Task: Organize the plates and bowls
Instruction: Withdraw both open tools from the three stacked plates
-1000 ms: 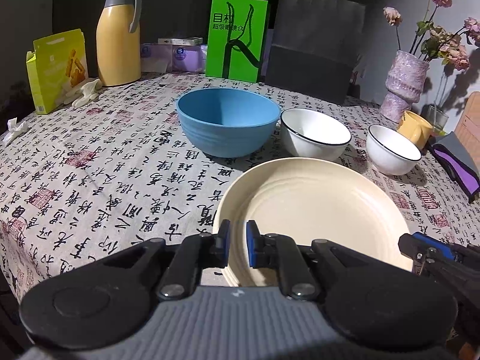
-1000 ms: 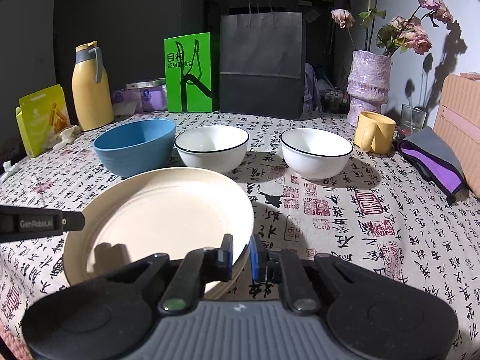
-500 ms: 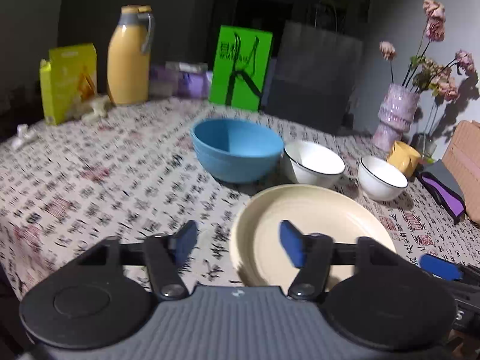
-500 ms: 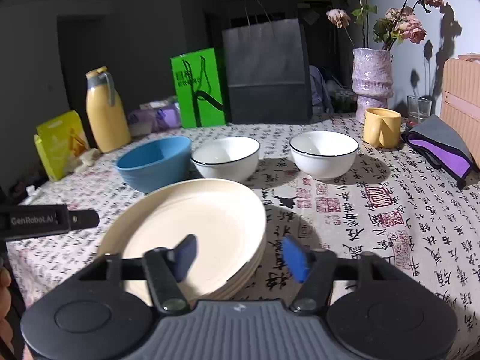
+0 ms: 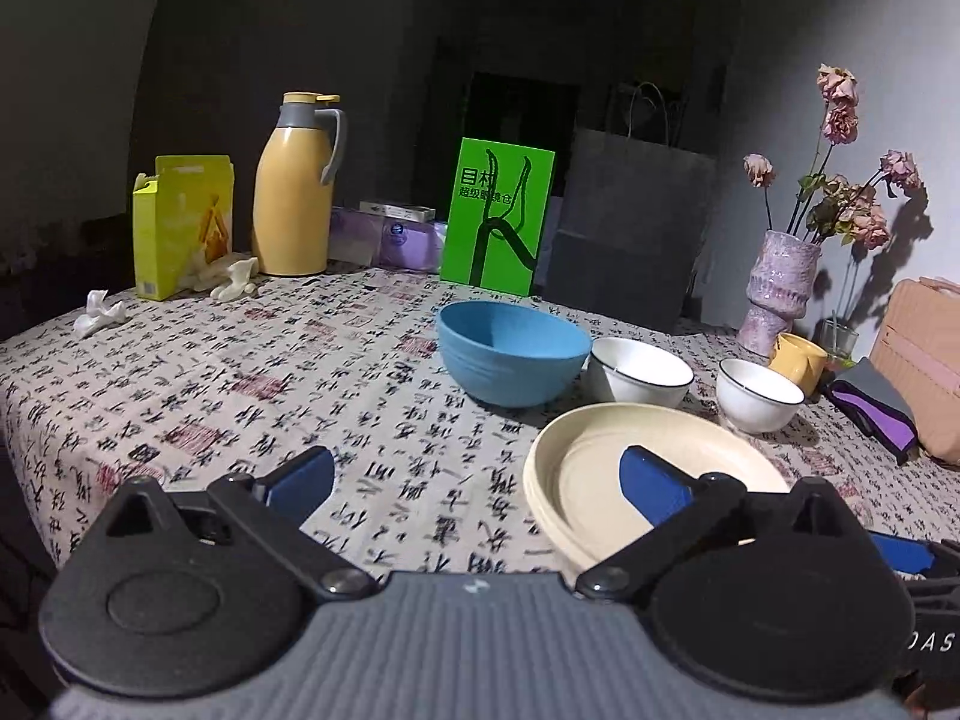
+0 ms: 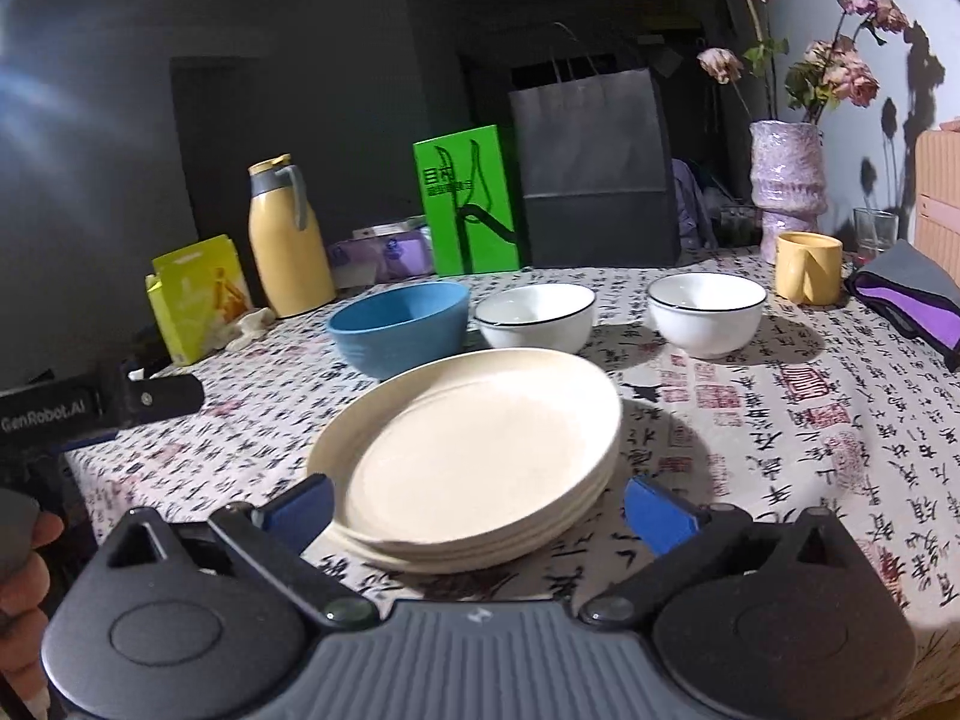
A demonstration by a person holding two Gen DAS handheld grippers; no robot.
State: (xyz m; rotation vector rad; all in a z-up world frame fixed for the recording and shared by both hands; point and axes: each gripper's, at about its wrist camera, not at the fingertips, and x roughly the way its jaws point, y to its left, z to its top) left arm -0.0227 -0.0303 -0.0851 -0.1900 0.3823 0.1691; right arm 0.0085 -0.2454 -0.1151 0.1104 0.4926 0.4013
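The cream plates [image 6: 474, 462] sit stacked near the tabletop [image 6: 780, 420] edge, bowls behind; the left gripper [image 5: 474, 486] and right gripper [image 6: 477, 510] are both opening, pinching nothing; a careless nudge could push the stack off.

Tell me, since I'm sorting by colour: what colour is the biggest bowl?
Blue. The biggest bowl shows best in the left wrist view.

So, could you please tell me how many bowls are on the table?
3. The blue bowl is leftmost, a white bowl sits just right of it, and another white bowl stands apart further right, near the yellow mug. None seems hidden.
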